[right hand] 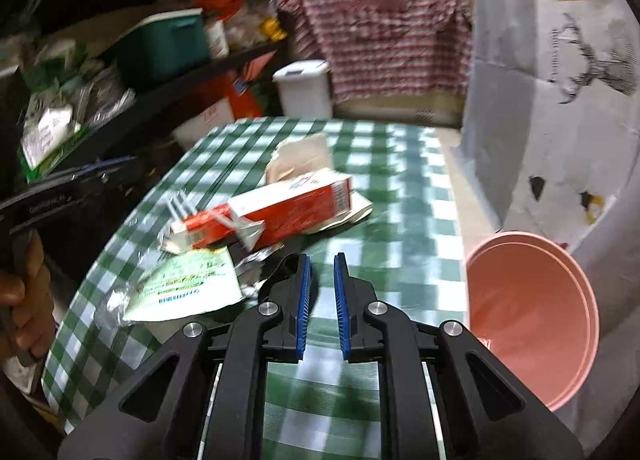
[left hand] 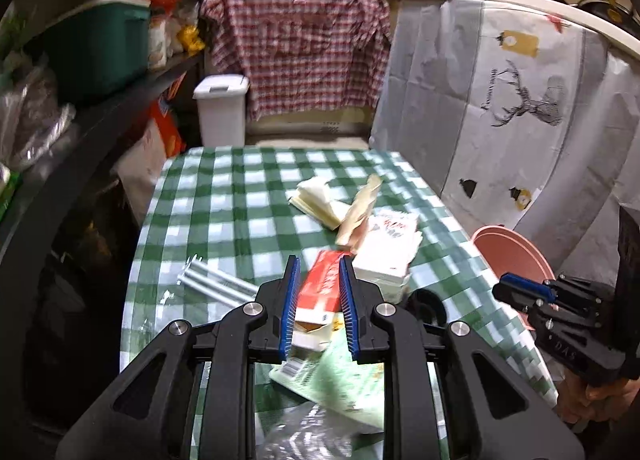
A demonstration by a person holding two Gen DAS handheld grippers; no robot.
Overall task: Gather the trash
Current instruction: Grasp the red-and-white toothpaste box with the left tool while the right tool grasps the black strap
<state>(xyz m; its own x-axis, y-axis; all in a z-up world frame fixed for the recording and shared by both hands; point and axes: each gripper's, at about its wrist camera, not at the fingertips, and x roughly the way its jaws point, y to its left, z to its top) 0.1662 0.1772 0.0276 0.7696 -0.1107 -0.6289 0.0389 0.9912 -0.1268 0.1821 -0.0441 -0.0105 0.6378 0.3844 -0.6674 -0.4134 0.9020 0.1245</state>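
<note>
Left tongs (left hand: 319,260) part open over the trash pile on the green-checked counter (left hand: 224,196), red carton (left hand: 325,280) lying between the blue pads, contact unclear. Right tongs (right hand: 321,258) narrowly open, empty, above bare cloth; red carton (right hand: 276,212) and green wrapper (right hand: 188,284) ahead-left of them. Pink bin (right hand: 532,320) just right, at counter edge.

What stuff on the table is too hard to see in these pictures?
- Red carton: printing smeared by blur, right wrist view.
- Clear plastic wrapper: mostly behind the left gripper, left wrist view.
- Pink bin: bottom unseen in both views; contents unknown.
- Green packet: text too small.
</note>
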